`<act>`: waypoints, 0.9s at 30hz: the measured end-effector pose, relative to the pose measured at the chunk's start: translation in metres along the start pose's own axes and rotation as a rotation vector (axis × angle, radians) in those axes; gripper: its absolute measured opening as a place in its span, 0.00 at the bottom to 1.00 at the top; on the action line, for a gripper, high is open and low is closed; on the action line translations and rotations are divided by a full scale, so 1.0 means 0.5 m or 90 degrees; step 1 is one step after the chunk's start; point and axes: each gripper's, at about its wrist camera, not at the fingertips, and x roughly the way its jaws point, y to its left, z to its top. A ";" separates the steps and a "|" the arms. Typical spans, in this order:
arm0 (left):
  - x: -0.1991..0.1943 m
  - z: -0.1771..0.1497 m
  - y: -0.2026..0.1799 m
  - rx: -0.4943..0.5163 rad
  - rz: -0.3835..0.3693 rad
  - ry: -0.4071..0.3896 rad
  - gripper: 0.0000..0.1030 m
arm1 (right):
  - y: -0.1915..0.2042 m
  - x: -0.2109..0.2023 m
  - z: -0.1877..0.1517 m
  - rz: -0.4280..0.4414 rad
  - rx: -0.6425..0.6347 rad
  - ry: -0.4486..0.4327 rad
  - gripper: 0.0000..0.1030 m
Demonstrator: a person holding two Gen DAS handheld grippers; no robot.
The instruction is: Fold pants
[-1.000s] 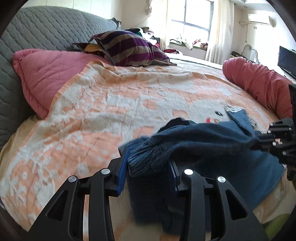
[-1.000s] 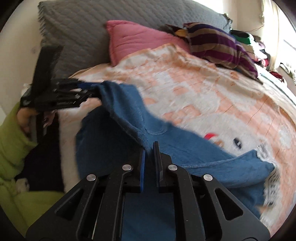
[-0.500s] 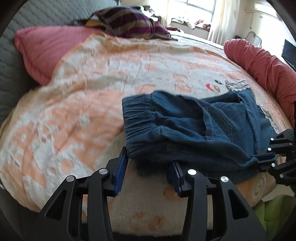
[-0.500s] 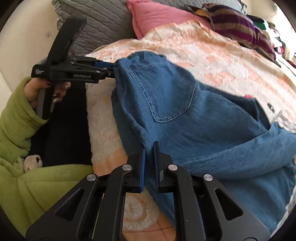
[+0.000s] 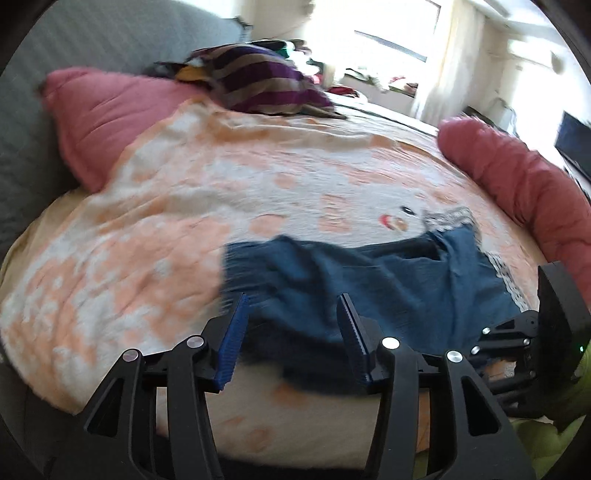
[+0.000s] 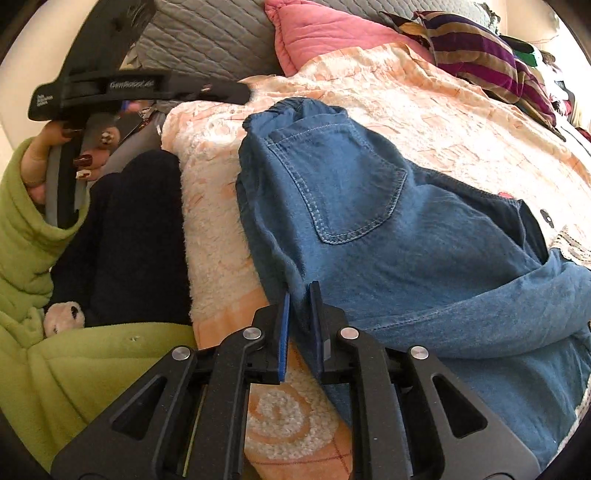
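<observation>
Right wrist view: right gripper (image 6: 300,295) nearly closed, pinching pants (image 6: 369,221) edge; left gripper (image 5: 291,306) opening, clear of waistband.

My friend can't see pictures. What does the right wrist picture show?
Blue jeans lie on a peach blanket, their near edge pinched in the right gripper. The left gripper, in a green-sleeved hand, is off the waistband.

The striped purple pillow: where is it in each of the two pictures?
Left wrist view: striped purple pillow lies at top centre, behind the pink pillow.
Right wrist view: it sits at top right.
Shared landmark: the pink pillow, directly left of it in both.
</observation>
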 end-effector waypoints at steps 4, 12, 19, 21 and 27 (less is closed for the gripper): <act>0.079 -0.022 -0.024 0.039 0.039 0.055 0.46 | 0.004 -0.005 -0.001 0.016 -0.005 0.003 0.08; 0.093 -0.052 -0.027 0.076 0.068 0.054 0.46 | -0.044 -0.065 0.043 0.014 0.054 -0.089 0.29; 0.086 -0.057 -0.024 0.070 0.059 0.051 0.46 | -0.058 0.045 0.029 0.015 0.094 0.031 0.34; 0.084 -0.056 -0.024 0.069 0.055 0.049 0.46 | -0.059 0.044 0.027 0.021 0.098 0.026 0.37; 0.054 -0.049 -0.025 0.052 0.042 0.004 0.46 | -0.074 -0.028 0.029 0.013 0.109 -0.042 0.48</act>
